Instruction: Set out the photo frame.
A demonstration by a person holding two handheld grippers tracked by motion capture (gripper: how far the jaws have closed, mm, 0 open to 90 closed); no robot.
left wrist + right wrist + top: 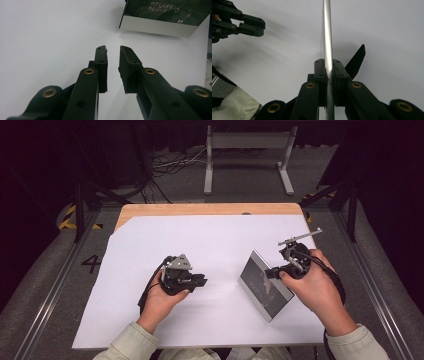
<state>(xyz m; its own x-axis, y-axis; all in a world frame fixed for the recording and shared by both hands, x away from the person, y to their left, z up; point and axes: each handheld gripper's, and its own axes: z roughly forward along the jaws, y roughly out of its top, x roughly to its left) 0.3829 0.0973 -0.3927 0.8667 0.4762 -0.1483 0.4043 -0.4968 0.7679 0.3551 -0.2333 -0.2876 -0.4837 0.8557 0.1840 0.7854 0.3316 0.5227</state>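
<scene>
**Right gripper pinching the edge of a picture frame**

The right gripper point(329, 72) is pinching the thin silver edge of a picture frame point(265, 285), its pads pressing on both sides of the rim. The frame is standing tilted on the white sheet point(210, 250) at the right side of the table point(200, 209), its dark glass face turned toward the left gripper point(200, 281). A black stand flap point(356, 61) is sticking out behind it. The left gripper is resting on the sheet well apart from the frame, its fingers point(101, 62) standing slightly apart with nothing between them. The person's right hand point(312, 282) is wrapping around the tool.
</scene>
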